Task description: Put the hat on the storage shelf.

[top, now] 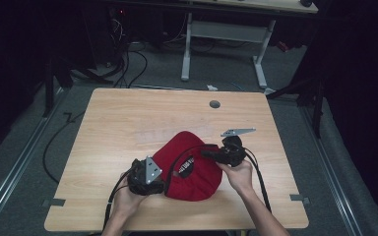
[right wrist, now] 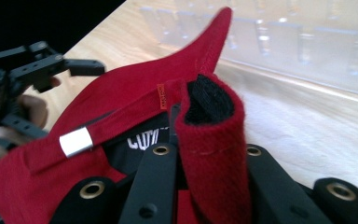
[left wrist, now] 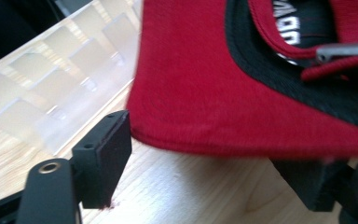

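A red cloth baseball cap (top: 193, 169) is lying in the lower middle of the high view, on a light wooden table (top: 118, 128), turned so its black lining and a black label with white lettering are facing up. A red strap with a small silver metal clasp (right wrist: 76, 142) is crossing the opening at the lower left of the right gripper view, and a tiny orange tag (right wrist: 161, 97) is sitting on the seam near the centre of that view.

The left gripper (top: 145, 178), held in the person's left hand (top: 123, 199) at the lower left of the cap, is standing with its jaws wide apart in the left gripper view, the cap's red edge (left wrist: 200, 116) lying between them above the wood; whether either jaw is touching the cloth I cannot tell.

The right gripper (top: 222, 153), in the right hand (top: 237, 173) at the cap's right side, is pinching a rolled fold of the red rim (right wrist: 212, 140) between its narrow jaws, black lining showing at the fold's top. A clear plastic tray (right wrist: 284, 42) is lying across the upper right of that view.
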`<state>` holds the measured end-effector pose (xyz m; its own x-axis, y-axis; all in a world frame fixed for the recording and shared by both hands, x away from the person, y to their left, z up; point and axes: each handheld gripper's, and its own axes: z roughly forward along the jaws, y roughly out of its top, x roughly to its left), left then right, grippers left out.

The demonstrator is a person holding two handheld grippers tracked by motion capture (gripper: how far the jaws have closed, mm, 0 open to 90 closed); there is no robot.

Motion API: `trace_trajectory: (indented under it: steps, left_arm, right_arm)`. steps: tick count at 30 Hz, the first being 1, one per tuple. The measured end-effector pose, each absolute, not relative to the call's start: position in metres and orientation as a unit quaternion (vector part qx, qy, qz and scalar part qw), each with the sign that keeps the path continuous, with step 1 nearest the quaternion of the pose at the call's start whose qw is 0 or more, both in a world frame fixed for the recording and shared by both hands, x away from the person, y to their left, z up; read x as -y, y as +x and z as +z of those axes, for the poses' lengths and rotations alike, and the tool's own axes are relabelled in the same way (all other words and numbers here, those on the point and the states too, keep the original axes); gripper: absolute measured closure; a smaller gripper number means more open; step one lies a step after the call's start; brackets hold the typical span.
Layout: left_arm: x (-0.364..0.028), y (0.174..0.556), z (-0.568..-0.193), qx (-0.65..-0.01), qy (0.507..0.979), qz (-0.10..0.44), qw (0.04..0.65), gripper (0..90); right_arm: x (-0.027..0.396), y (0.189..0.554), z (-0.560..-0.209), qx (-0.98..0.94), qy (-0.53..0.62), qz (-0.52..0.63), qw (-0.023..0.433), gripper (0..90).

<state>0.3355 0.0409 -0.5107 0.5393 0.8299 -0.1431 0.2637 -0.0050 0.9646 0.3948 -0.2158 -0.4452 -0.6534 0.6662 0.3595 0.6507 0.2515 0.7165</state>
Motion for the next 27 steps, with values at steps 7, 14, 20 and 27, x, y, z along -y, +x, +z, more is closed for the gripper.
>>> trace_trajectory:
  steps: [7,14,20,27]
  left_arm:
    - [-0.044,0.335,-0.509,-0.409,0.66,0.248,0.579,32.6]
    - [-0.04,0.332,-0.506,-0.401,0.674,0.221,0.579,44.6]
    - [-0.04,0.33,-0.499,-0.392,0.691,0.218,0.567,54.8]
    - [-0.053,0.329,-0.487,-0.39,0.691,0.186,0.579,61.3]
  right_arm:
    - [0.209,0.393,-0.446,-0.794,0.412,0.447,-0.002,83.1]
    - [0.205,0.39,-0.447,-0.79,0.415,0.452,-0.013,82.9]
    - [0.199,0.391,-0.45,-0.785,0.415,0.459,-0.032,82.9]
    - [0.193,0.392,-0.449,-0.79,0.401,0.463,-0.038,81.8]
